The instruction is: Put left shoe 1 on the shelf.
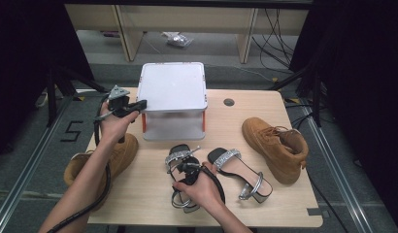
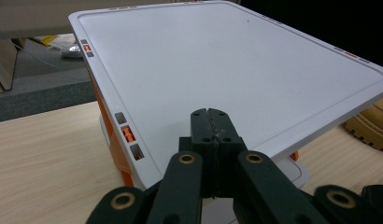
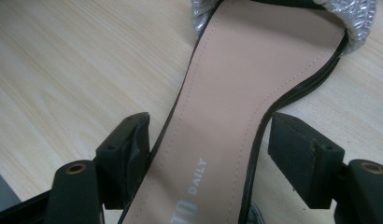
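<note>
A black sandal with a glittery silver strap lies near the table's front middle; its beige insole runs up the right gripper view. My right gripper stands open over it, one jaw on each side of the insole, with a narrow gap at the right pad. Its twin sandal lies just to the right. My left gripper is shut with nothing in it, its tip over the left edge of a white two-tier rack.
A tan boot lies on its side at the right; its ridged sole peeks past the rack. Another tan boot sits at the table's left edge, partly under my left forearm. The rack has orange posts. Cables trail on the floor behind.
</note>
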